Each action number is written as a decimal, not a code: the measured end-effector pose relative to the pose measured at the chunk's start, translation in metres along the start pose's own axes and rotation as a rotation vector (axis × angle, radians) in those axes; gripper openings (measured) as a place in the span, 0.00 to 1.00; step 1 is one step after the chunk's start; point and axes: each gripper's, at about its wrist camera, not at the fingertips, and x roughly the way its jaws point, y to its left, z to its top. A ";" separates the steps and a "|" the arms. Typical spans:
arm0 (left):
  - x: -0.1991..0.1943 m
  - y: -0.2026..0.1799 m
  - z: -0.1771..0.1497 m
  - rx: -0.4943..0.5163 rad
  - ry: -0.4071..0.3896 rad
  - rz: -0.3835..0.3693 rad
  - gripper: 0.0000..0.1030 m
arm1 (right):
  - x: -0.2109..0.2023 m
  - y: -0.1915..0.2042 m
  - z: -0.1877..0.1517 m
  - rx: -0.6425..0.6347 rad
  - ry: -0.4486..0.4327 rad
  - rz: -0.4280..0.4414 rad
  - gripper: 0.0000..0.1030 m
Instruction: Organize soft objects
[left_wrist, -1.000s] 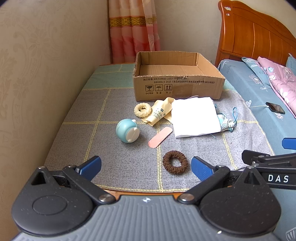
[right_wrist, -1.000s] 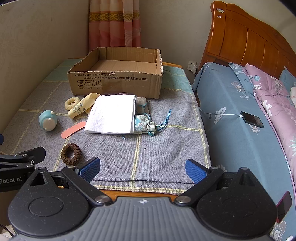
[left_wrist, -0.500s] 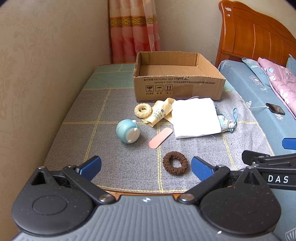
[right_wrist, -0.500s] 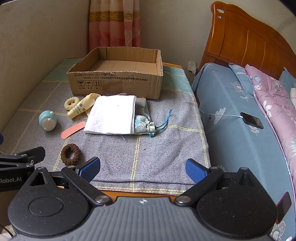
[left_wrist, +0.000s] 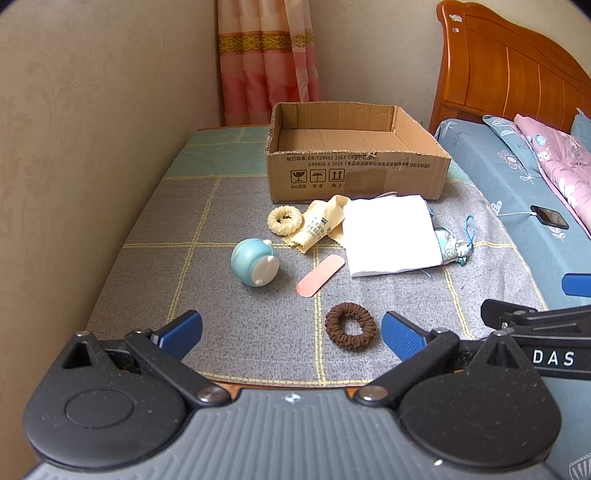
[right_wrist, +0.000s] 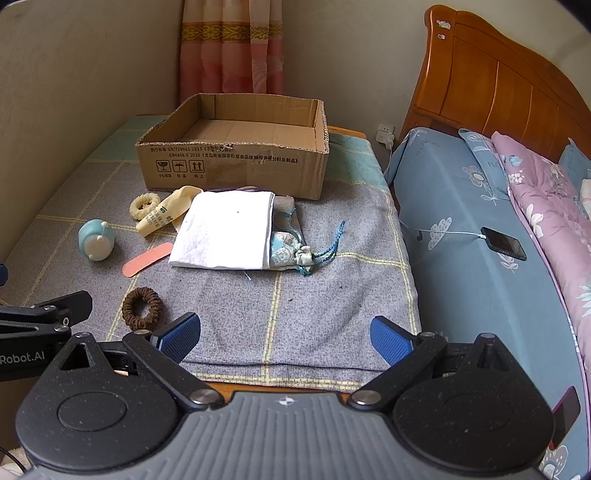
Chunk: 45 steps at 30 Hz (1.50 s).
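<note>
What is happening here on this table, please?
A person holds two grippers above the near edge of a cloth-covered table; both are open and hold nothing. The left gripper is close to a brown hair tie. A cream hair tie, a white folded cloth, a blue drawstring pouch, a pink strip and a small blue toy lie loose. The cardboard box behind them looks empty. The right gripper hovers over bare cloth.

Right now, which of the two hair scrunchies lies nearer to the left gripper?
The brown scrunchie lies just ahead of the open left gripper, near its right finger. The cream scrunchie lies far off, close to the cardboard box.
</note>
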 end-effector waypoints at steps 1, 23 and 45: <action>0.000 0.000 0.000 -0.001 0.000 -0.001 1.00 | 0.000 0.000 0.000 0.000 0.000 0.000 0.97; 0.024 0.019 0.004 0.036 -0.016 -0.058 1.00 | 0.006 -0.003 0.008 -0.034 -0.046 0.044 0.99; 0.109 0.046 0.007 0.015 0.130 -0.072 1.00 | 0.061 -0.022 0.017 -0.009 0.048 0.014 0.99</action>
